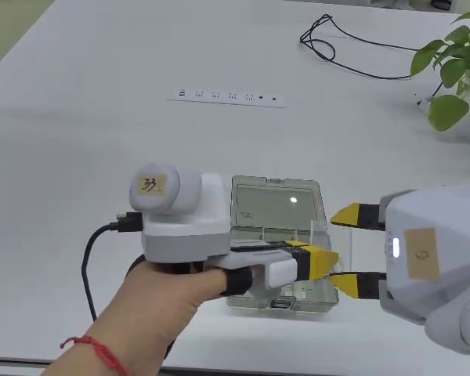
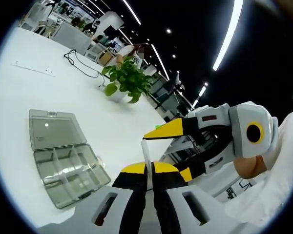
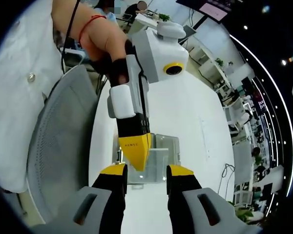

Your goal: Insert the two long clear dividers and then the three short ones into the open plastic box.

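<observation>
Head view: my left gripper (image 1: 323, 260) pinches a clear divider (image 2: 145, 156) over the open box (image 1: 258, 196); my right gripper (image 1: 354, 251) stands wide apart just beside it.

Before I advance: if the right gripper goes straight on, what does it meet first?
Probably the left gripper, shut on a clear divider; its tips sit between the open jaws of the right gripper, though depth is unclear.

bright, even light on the white table (image 1: 78, 157); soft shadows only. a small glare spot sits on the lid (image 1: 276, 202). ceiling strips (image 2: 228, 34) blaze in the fisheye gripper views, whose edges bend strongly; head view sharp.
</observation>
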